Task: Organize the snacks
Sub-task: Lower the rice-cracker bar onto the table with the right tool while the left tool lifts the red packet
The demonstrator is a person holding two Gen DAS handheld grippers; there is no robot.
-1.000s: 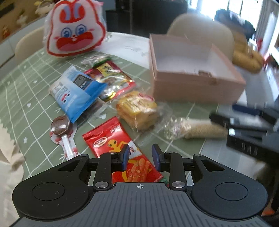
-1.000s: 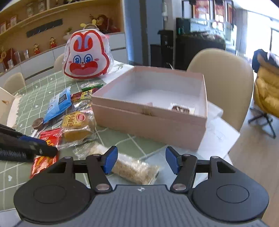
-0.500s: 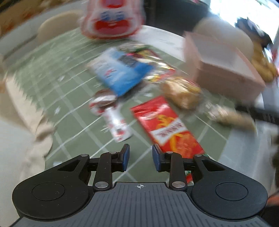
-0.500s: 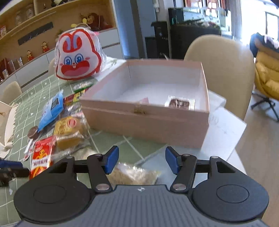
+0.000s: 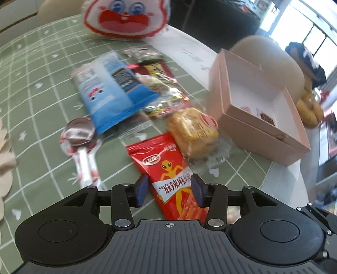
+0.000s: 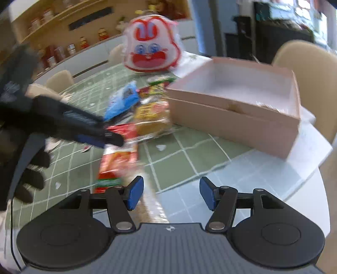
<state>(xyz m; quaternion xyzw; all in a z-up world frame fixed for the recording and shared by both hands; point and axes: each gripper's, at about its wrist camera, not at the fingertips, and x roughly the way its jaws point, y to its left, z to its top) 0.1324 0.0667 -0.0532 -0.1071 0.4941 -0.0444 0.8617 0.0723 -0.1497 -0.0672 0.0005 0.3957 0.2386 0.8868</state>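
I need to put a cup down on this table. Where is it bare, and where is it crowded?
Bare cloth lies left of the blue packet and lollipop, and between the red packet and the pink box, towards the table's near edge. Most of the box floor is free too. It is crowded from the rabbit bag down to the red packet, where the left gripper is opening.

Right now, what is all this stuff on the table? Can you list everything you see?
Red snack packet: one, red with a yellow figure, lying flat between the left gripper's fingers.
Yellow cake: one, clear wrapper, beside the box.
Blue packet: one, blue and white, mid-table.
Lollipop: one, brown, left of the red packet.
Rabbit bag: one, white and red, far end.
Pink box: one, open, with a small dark packet inside.
Tablecloth: green with white grid.
Left gripper: black, blue pads, jaws opening.
Right gripper: black, blue pads, open.
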